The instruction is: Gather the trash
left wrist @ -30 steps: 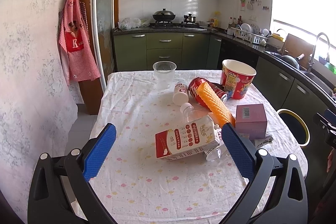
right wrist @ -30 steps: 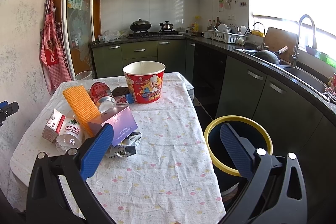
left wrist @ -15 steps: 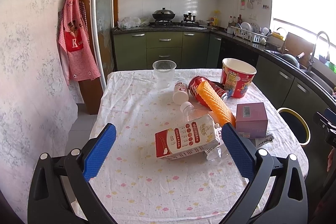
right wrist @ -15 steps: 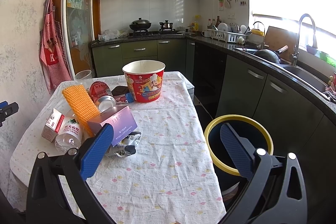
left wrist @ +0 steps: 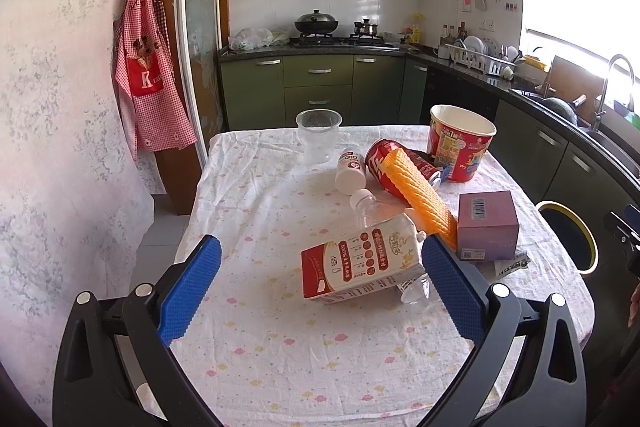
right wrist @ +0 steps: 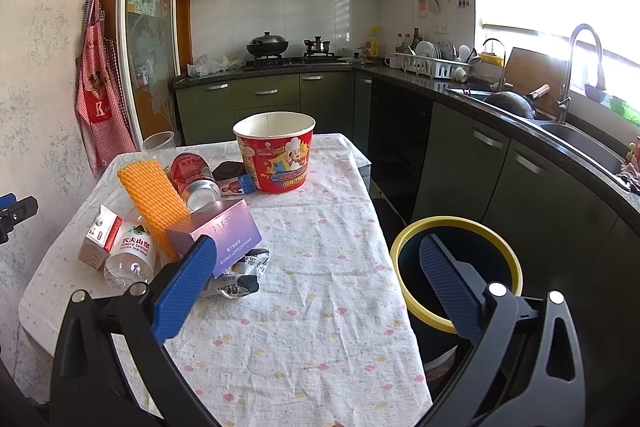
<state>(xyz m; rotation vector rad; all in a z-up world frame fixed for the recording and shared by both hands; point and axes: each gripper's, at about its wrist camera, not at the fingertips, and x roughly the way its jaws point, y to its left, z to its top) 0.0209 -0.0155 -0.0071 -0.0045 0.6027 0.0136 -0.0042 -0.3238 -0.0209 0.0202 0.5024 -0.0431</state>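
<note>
Tablecloth [left wrist: 280, 347] floral, green cabinets [left wrist: 320, 87] behind

From the left wrist we look down the table [left wrist: 248, 187] toward the stove at upper centre. From the right wrist we face likewise, from its right side. Both views share the red paper bucket [left wrist: 460, 143] [right wrist: 276, 155].

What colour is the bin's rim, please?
Yellow, around a dark bin; clearest in the right wrist view.
</note>
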